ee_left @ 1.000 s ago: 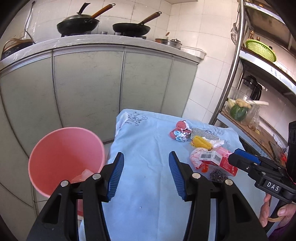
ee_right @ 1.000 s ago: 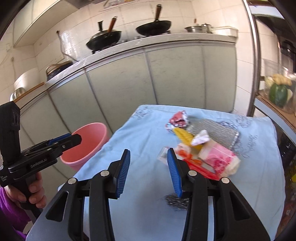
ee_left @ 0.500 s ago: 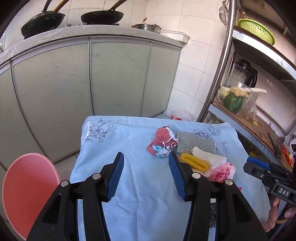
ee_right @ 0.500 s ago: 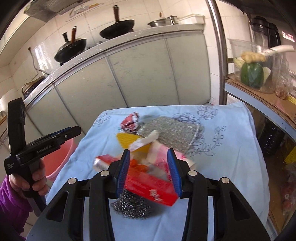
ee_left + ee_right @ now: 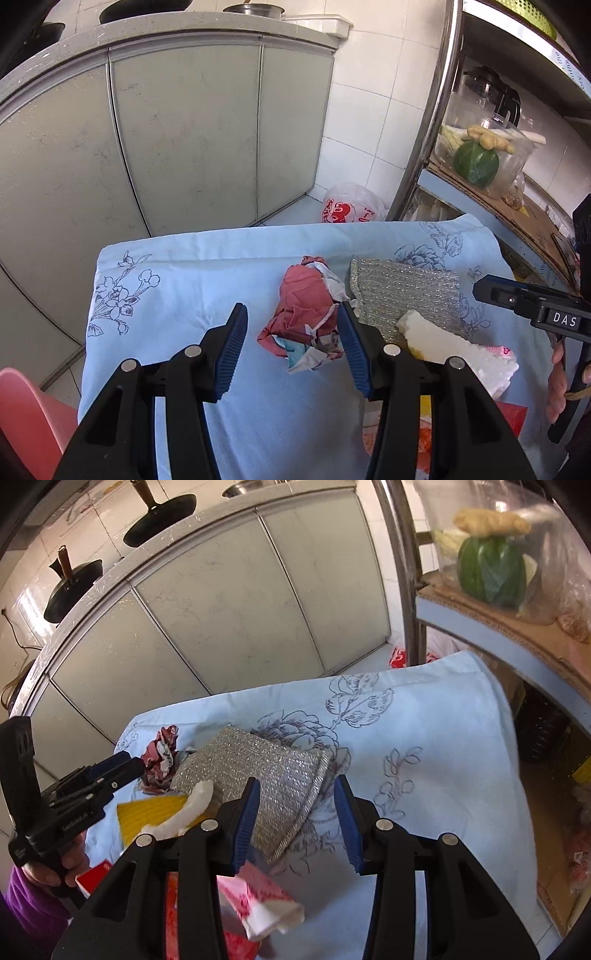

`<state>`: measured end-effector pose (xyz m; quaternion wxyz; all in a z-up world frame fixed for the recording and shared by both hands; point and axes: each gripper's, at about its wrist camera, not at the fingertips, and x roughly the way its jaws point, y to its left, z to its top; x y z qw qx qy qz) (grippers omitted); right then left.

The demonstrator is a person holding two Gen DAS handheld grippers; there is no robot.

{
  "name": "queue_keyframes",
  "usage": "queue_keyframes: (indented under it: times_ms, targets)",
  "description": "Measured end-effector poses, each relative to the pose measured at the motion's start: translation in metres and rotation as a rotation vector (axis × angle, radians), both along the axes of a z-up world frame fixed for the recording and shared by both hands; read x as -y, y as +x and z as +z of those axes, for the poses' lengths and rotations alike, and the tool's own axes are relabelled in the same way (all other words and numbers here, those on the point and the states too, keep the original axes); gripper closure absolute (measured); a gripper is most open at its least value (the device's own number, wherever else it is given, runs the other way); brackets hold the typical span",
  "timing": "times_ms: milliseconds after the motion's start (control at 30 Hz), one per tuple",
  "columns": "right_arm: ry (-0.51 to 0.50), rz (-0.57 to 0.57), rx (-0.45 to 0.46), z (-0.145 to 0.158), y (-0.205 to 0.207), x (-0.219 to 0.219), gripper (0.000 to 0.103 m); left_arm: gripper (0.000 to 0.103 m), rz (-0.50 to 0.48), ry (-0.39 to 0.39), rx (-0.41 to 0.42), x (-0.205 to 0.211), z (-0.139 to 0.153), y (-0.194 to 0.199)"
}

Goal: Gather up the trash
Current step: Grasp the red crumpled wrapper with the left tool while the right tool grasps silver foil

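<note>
A pile of trash lies on the blue flowered cloth [image 5: 177, 280]. In it are a crumpled red wrapper [image 5: 303, 306], a silver scouring pad [image 5: 406, 291], a white scrap [image 5: 443, 343], a yellow piece [image 5: 155, 808] and a pink-and-white packet [image 5: 266, 893]. My left gripper [image 5: 291, 310] is open, and the red wrapper sits between its fingertips, close to the right one. My right gripper [image 5: 297, 781] is open over the near corner of the silver pad [image 5: 258, 764]. Only the rim of the pink bin [image 5: 22, 406] shows, at the lower left.
Grey cabinet doors [image 5: 184, 140] stand behind the table. A white plastic bag [image 5: 347, 208] lies on the floor by them. On the right, a metal shelf post [image 5: 424, 122] and a shelf hold a container with a green pepper [image 5: 476, 162].
Both grippers have swung right and sunk toward the pile. The bin slid to the left view's edge. The red wrapper now sits between the left fingers and the silver pad under the right ones. Jaw gaps unchanged.
</note>
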<state>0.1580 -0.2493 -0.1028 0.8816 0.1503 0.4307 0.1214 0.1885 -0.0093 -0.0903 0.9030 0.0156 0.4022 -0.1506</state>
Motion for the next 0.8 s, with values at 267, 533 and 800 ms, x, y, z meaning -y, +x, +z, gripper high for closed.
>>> queue_keyframes:
  times_ms: [267,533,800]
  targets:
    - [-0.024,0.022,-0.064,-0.017,0.029,-0.015,0.061,0.057,-0.038,-0.079,-0.072,-0.003,-0.010,0.012]
    - [0.005,0.035,-0.053,-0.022,0.021,-0.019,0.070,0.082,-0.028,-0.117,-0.049,-0.011,-0.005,0.001]
    - [0.008,0.024,0.031,-0.003,-0.003,-0.011,0.102,0.083,0.039,-0.137,-0.012,-0.034,0.005,-0.016]
